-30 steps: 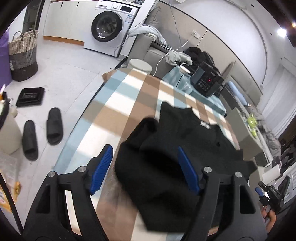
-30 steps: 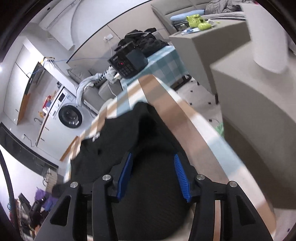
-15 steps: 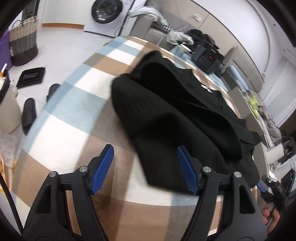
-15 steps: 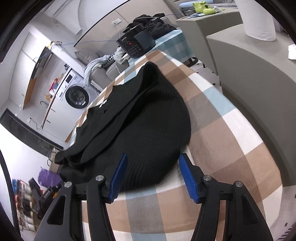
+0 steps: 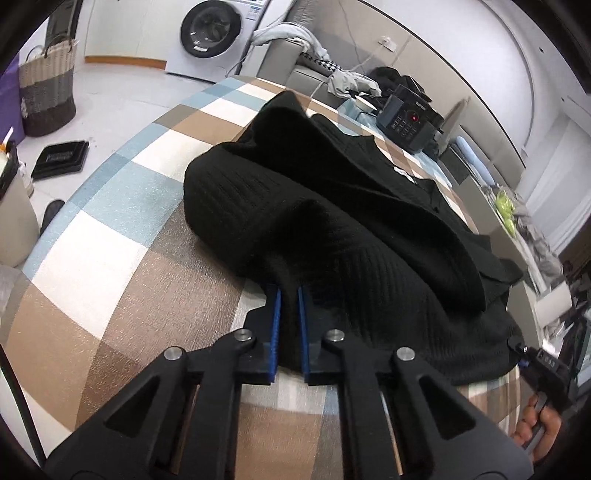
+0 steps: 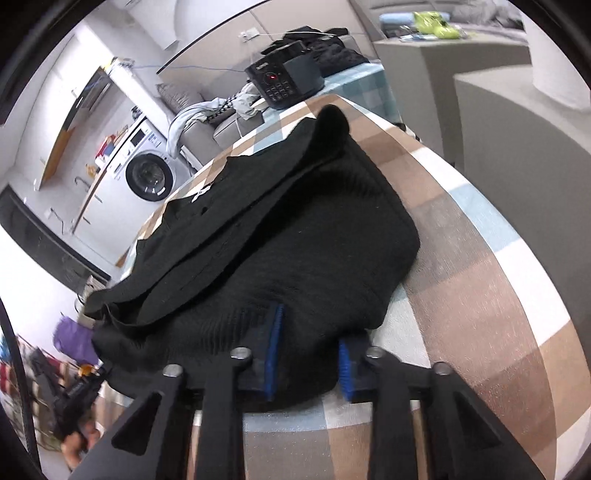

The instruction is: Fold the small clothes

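Note:
A black ribbed knit sweater [image 5: 332, 206] lies folded in half on a checked tablecloth [image 5: 122, 236]; it also shows in the right wrist view [image 6: 288, 229]. My left gripper [image 5: 289, 295] is shut on the sweater's near hem, its blue pads pinching a ridge of fabric. My right gripper [image 6: 310, 332] has its jaws partly apart around the near hem at the other end, with cloth bunched between the blue pads [image 6: 275, 332]. A white label [image 5: 404, 173] shows at the collar.
A black device with a keypad [image 5: 406, 118] stands at the table's far end. A washing machine [image 5: 214, 33], a woven basket [image 5: 44, 92] and slippers are on the floor to the left. A grey counter [image 6: 517, 122] is close on the right.
Both grippers came down to the sweater's near hem. The left one went from wide open to shut on the fabric. The right one narrowed around the hem.

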`<state>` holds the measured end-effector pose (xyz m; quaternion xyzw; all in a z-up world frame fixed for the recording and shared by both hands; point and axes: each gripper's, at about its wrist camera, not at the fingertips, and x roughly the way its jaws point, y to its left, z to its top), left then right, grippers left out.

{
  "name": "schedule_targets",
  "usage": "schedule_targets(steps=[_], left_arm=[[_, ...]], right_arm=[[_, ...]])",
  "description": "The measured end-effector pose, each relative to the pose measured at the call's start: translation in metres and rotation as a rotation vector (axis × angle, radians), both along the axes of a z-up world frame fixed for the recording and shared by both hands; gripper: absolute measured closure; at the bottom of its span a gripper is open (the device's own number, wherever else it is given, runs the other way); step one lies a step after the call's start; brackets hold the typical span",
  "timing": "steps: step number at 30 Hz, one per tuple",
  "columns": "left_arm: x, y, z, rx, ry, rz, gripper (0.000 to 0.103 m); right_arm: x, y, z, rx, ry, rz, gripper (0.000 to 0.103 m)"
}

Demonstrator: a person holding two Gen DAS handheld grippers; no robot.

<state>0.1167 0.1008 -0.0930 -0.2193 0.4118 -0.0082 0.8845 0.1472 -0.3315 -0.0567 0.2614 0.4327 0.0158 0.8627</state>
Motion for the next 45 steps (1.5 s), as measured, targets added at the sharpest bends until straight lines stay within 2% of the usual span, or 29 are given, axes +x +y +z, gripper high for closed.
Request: schedule_targets(steps=[11, 16, 18, 19, 20, 22, 25, 30, 31, 32, 33, 34, 35, 41, 45], left_arm=[[-0.07, -0.011, 0.004, -0.046, 0.005, -0.042, 0.1], [-0.09, -0.017, 0.004, -0.064, 0.011, -0.055, 0.099], [-0.092, -0.007, 0.002, -0.095, 0.029, -0.04, 0.091], [-0.095, -0.001, 0.0, -0.109, 0.036, -0.026, 0.083], [-0.093, 0.005, 0.0, -0.11, 0.039, -0.011, 0.073], [-0.092, 0.02, 0.001, -0.108, 0.035, 0.038, 0.06], [-0.081, 0.04, 0.003, -0.122, 0.021, 0.081, 0.055], [-0.049, 0.057, -0.002, -0.167, 0.021, 0.076, 0.056], [-0.044, 0.058, -0.002, -0.166, 0.017, 0.076, 0.059], [-0.039, 0.058, -0.003, -0.172, 0.009, 0.068, 0.074], [-0.035, 0.057, -0.002, -0.178, -0.003, 0.057, 0.081], [-0.032, 0.056, -0.002, -0.177, -0.014, 0.049, 0.093], [-0.03, 0.054, 0.0, -0.172, -0.023, 0.041, 0.1], [-0.035, 0.061, 0.029, -0.157, -0.121, 0.022, 0.101], [-0.032, 0.072, 0.031, -0.145, -0.119, 0.063, 0.101]], right_arm=[[-0.034, -0.023, 0.005, -0.009, 0.03, -0.024, 0.085], [-0.035, -0.032, 0.006, 0.018, 0.048, -0.049, 0.078], [-0.037, -0.032, 0.008, 0.017, 0.041, -0.056, 0.073], [-0.039, -0.032, 0.01, 0.016, 0.035, -0.061, 0.068], [-0.042, -0.031, 0.013, 0.015, 0.024, -0.065, 0.067], [-0.046, -0.029, 0.021, -0.004, 0.004, -0.076, 0.064], [-0.053, -0.026, 0.03, -0.008, -0.029, -0.08, 0.061], [-0.056, -0.006, 0.031, -0.003, -0.028, -0.034, 0.059], [-0.055, 0.001, 0.031, -0.018, -0.028, -0.015, 0.059], [-0.056, 0.007, 0.031, -0.028, -0.028, 0.003, 0.059], [-0.054, 0.013, 0.031, -0.031, -0.028, 0.024, 0.059], [-0.052, 0.019, 0.03, -0.031, -0.03, 0.041, 0.059], [-0.052, 0.022, 0.029, -0.033, -0.028, 0.048, 0.059], [-0.034, 0.026, 0.01, -0.055, 0.032, 0.071, 0.059], [-0.029, 0.02, -0.003, -0.027, 0.061, 0.061, 0.059]])
